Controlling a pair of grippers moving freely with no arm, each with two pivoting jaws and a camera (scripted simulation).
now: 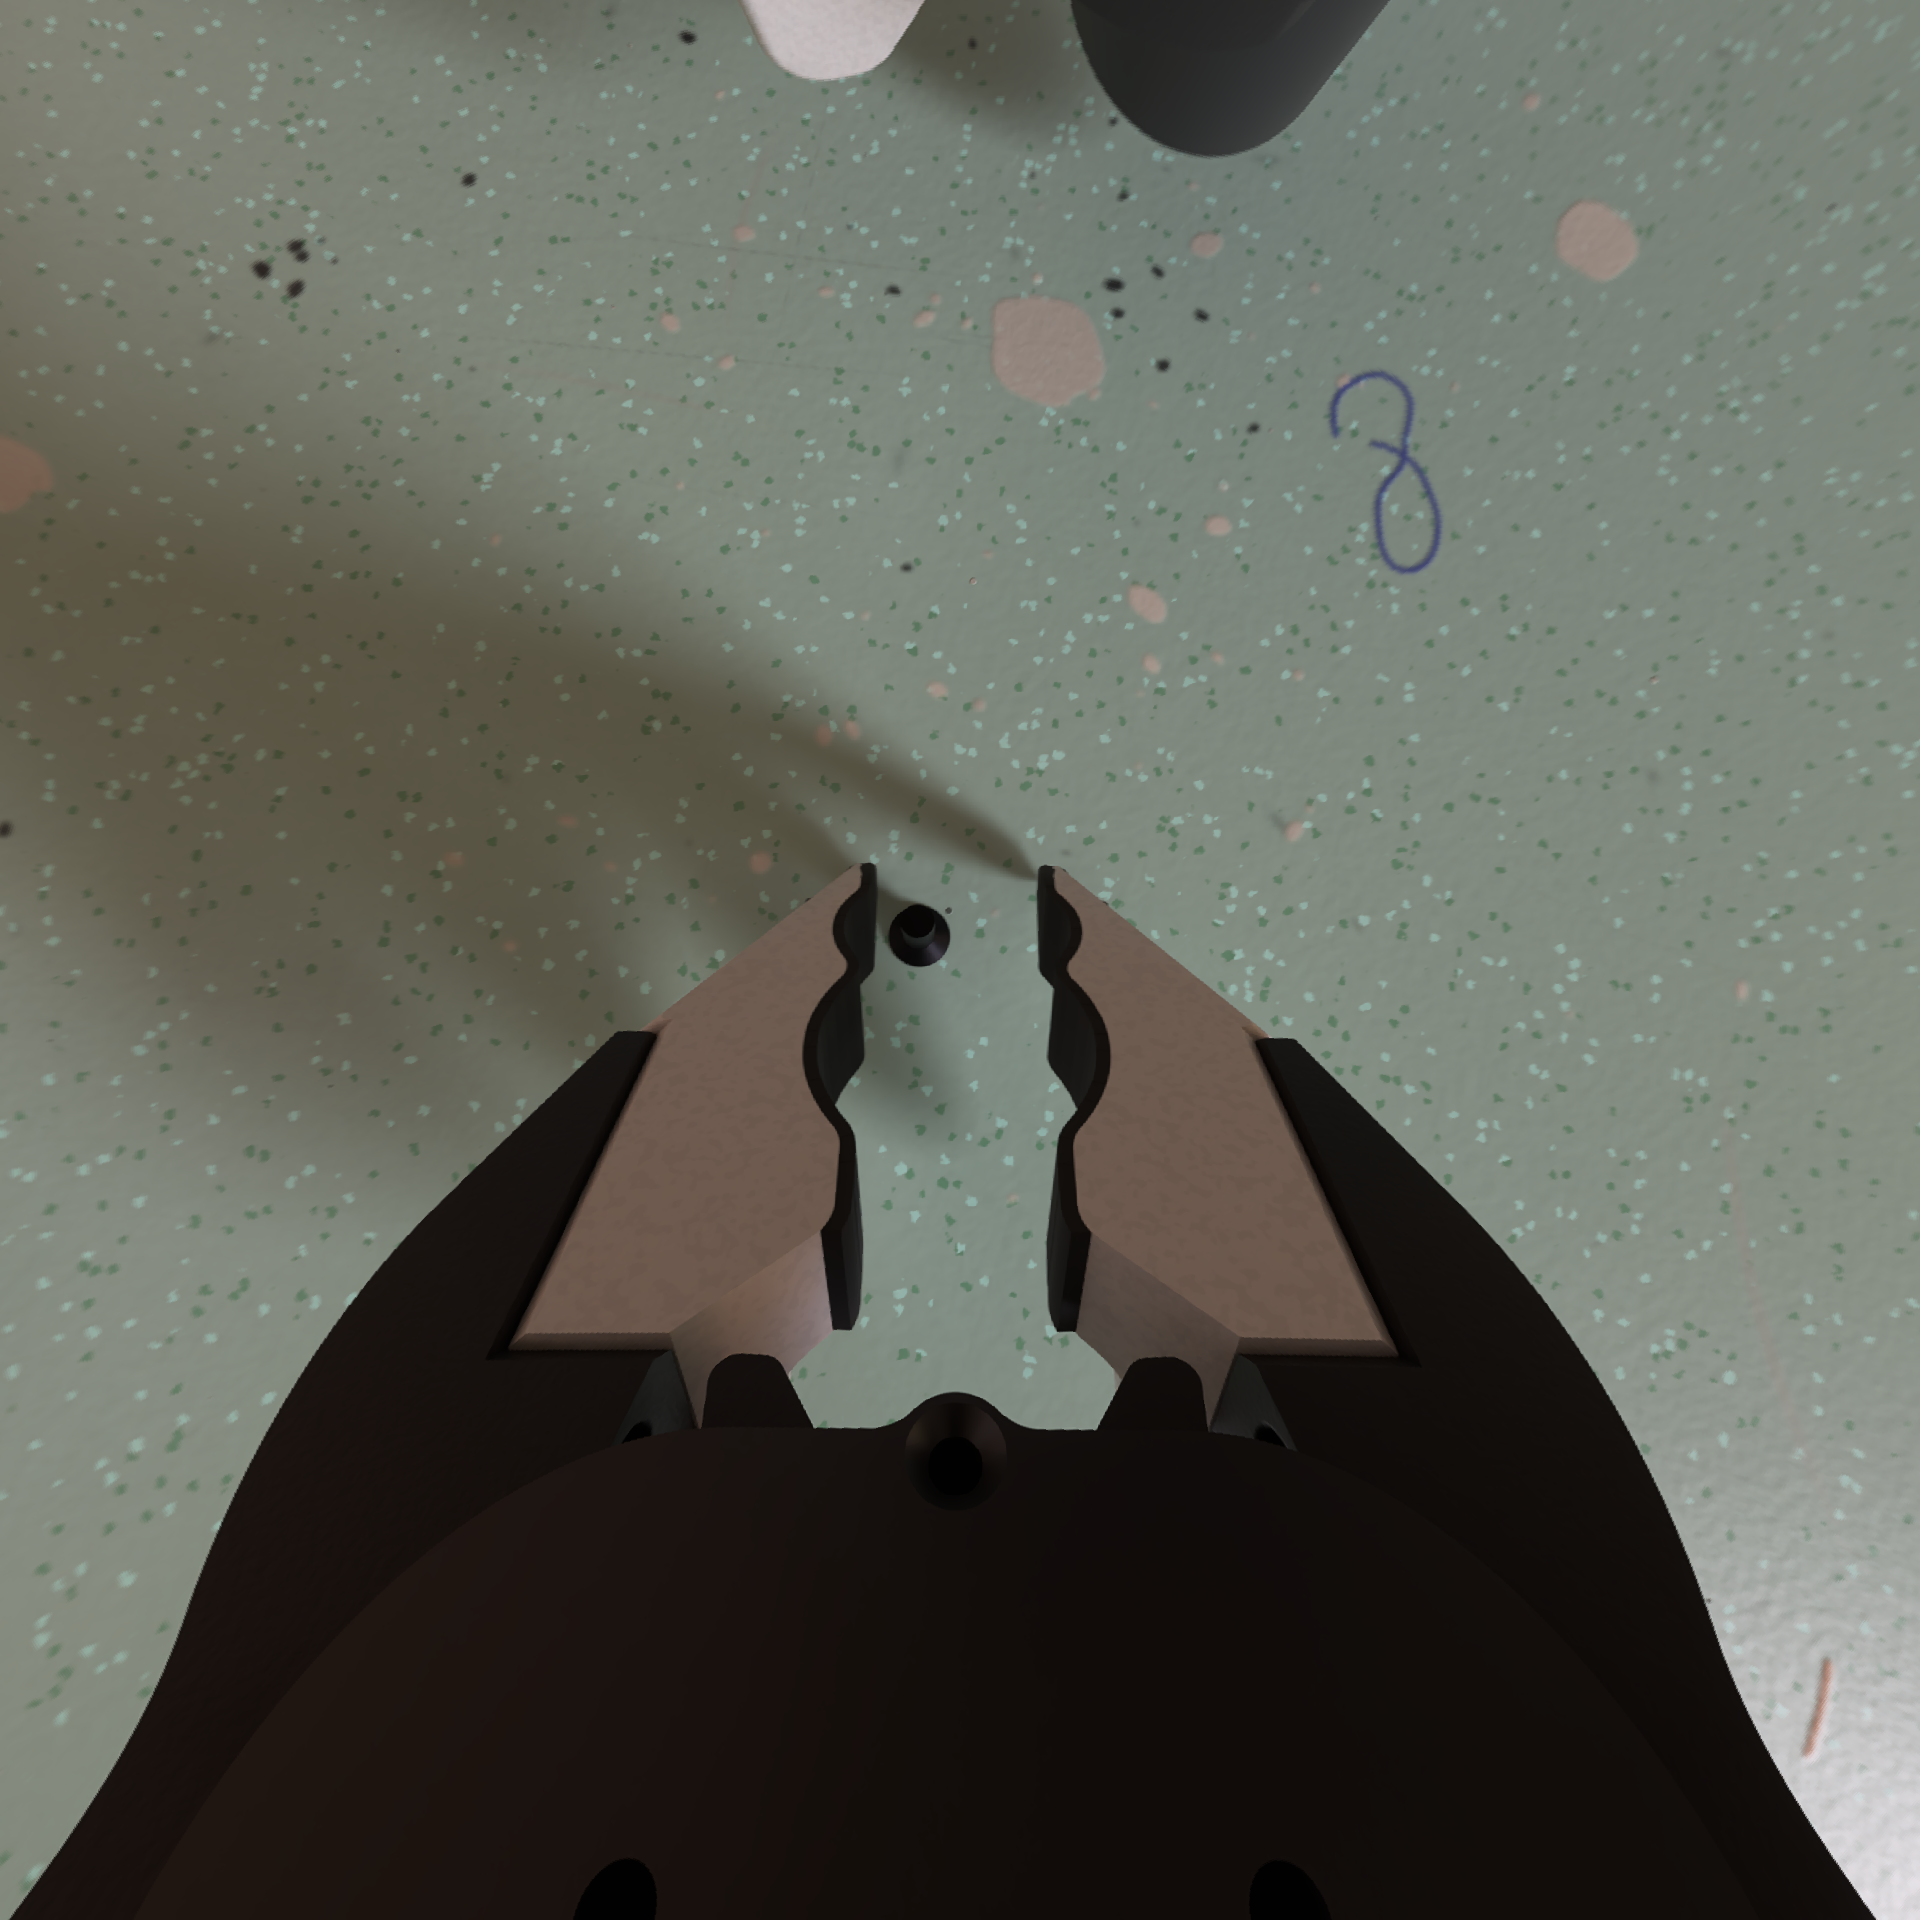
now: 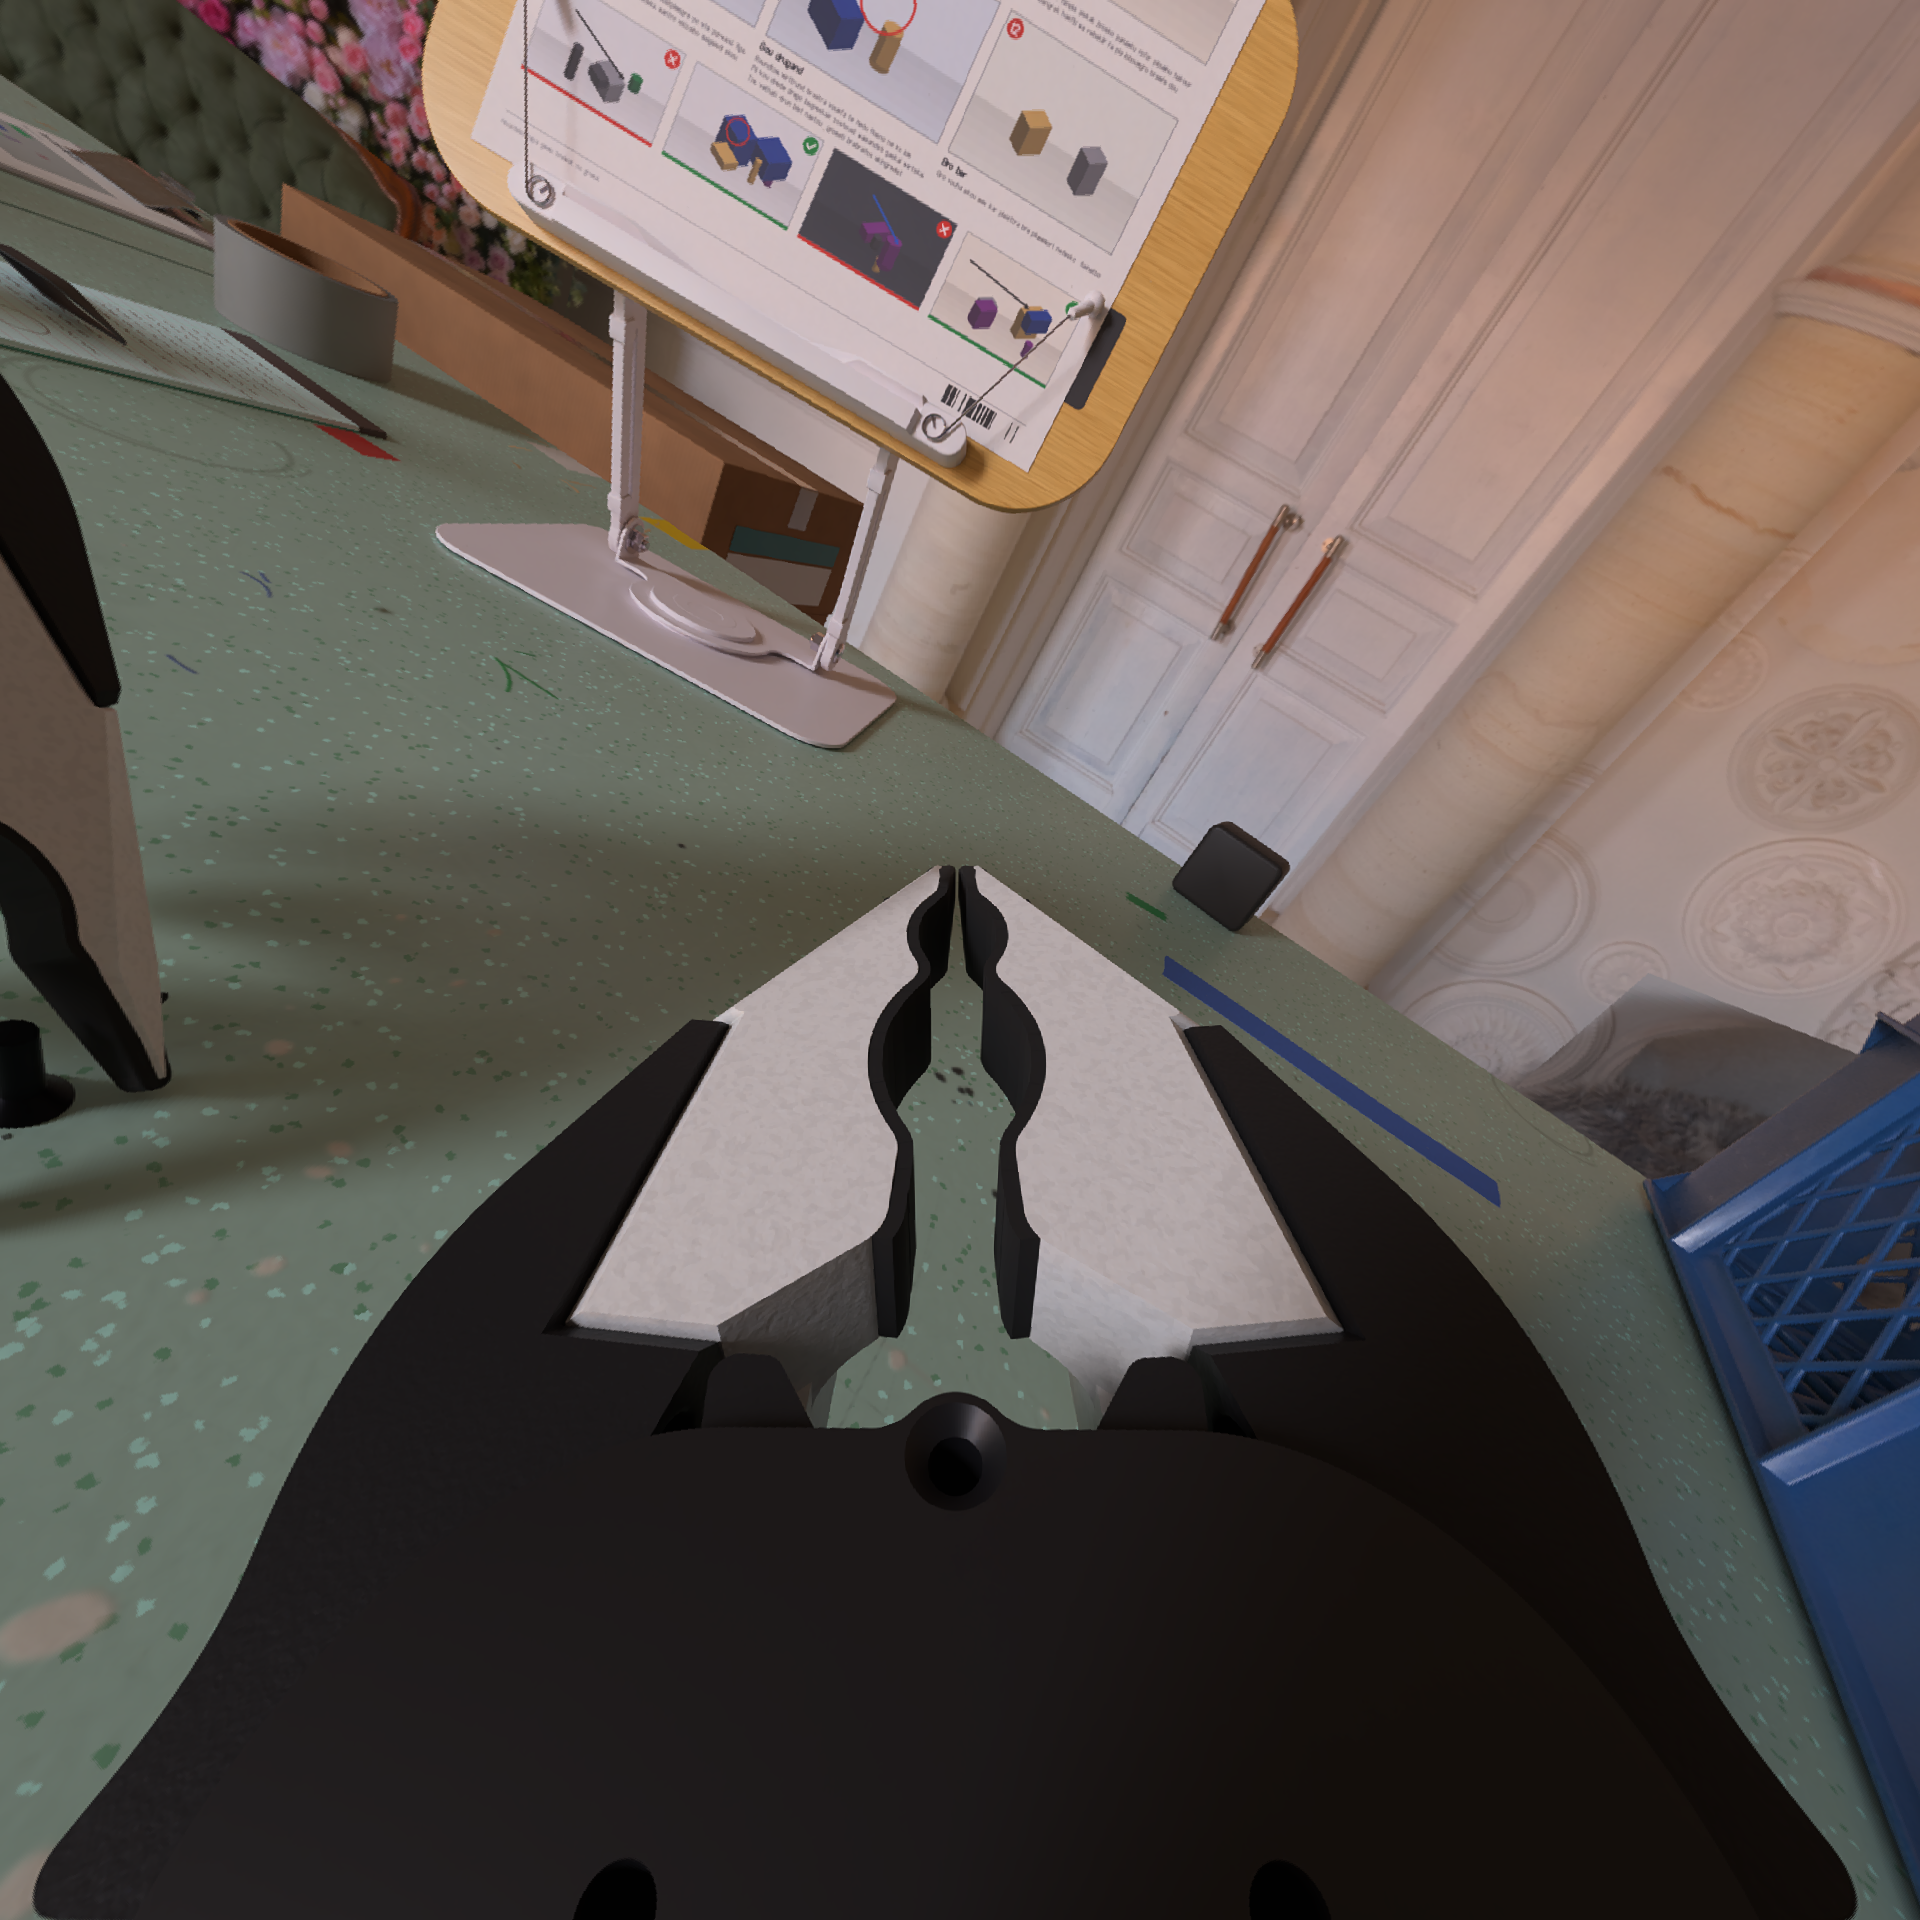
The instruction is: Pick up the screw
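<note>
A small black screw (image 1: 920, 935) stands on the green speckled table (image 1: 520, 520). It sits between the fingertips of my left gripper (image 1: 956, 885), close to the left finger and clear of the right one. The left gripper is open, points straight down and holds nothing. In the right wrist view the screw (image 2: 23, 1075) shows at the left edge, beside a fingertip of the left gripper (image 2: 73, 831). My right gripper (image 2: 954, 881) is shut and empty, low over the table (image 2: 416, 883) to the right of the screw.
A document stand with a picture sheet (image 2: 831, 208) stands on the table ahead. A grey tape roll (image 2: 301, 301), a cardboard box (image 2: 582, 416) and papers lie at the back left. A black cube (image 2: 1229, 875) sits by the table edge. A blue crate (image 2: 1829, 1299) is at right.
</note>
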